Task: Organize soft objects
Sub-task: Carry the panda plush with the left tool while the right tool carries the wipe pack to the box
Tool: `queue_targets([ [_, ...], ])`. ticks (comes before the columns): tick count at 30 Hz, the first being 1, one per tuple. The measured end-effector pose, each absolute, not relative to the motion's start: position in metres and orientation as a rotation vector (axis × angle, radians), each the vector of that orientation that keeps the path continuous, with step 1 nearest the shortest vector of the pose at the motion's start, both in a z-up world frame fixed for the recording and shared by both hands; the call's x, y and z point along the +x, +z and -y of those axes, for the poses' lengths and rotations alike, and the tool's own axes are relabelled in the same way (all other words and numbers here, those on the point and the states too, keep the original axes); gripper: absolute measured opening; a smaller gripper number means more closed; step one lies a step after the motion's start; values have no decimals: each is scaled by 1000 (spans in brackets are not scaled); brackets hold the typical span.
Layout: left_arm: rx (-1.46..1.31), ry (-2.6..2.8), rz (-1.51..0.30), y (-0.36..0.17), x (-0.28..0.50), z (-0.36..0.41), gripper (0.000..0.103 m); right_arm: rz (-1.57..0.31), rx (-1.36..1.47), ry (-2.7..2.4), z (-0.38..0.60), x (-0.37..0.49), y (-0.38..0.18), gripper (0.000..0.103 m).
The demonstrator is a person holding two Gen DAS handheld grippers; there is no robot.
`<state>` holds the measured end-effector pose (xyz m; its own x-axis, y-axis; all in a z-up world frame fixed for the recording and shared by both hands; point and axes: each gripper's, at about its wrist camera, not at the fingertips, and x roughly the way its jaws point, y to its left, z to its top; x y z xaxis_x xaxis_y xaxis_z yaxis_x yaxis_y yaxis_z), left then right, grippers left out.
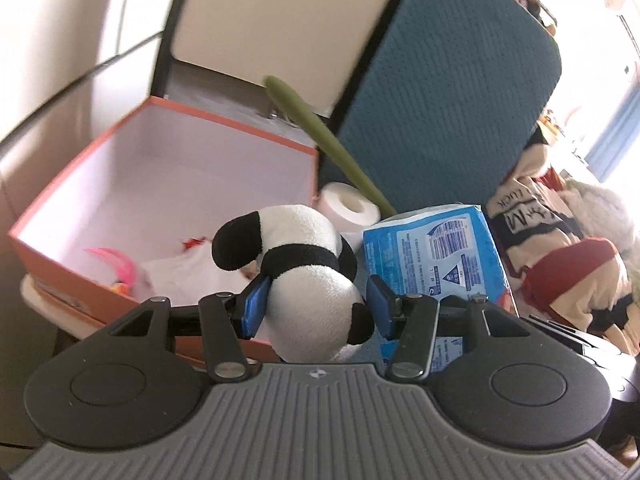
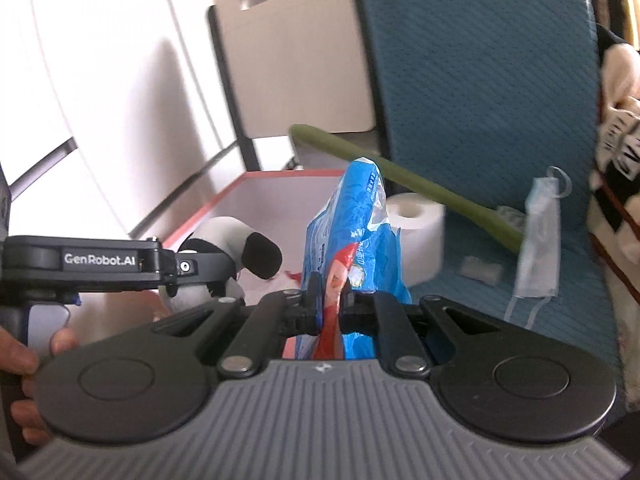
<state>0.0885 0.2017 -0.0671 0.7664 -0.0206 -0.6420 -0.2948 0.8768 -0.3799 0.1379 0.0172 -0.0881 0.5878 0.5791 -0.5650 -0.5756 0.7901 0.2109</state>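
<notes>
Panda (image 1: 308,280) clamped at waist by left gripper (image 1: 318,304); soft, light, squashy. Blue pack (image 2: 348,240) pinched by right gripper (image 2: 330,306); crinkly, slippery film.

"GenRobot.AI" stands in white letters on the black side of the left gripper (image 2: 224,276), at the left of the right wrist view. The blue packet (image 1: 434,252), at centre right of the left wrist view, carries a barcode, a triangle sign and small print too fine to read. The striped garment (image 1: 560,256) at the right edge bears large dark letters, illegible.
</notes>
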Motion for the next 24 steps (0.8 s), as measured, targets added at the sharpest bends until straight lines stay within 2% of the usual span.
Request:
queue_targets([
  [13, -521, 276, -700, -73, 58, -273, 59, -678, -81, 796, -100, 138, -94, 10],
  [24, -557, 325, -763, -111, 73, -336, 59, -740, -138, 782, -157, 175, -128, 11],
])
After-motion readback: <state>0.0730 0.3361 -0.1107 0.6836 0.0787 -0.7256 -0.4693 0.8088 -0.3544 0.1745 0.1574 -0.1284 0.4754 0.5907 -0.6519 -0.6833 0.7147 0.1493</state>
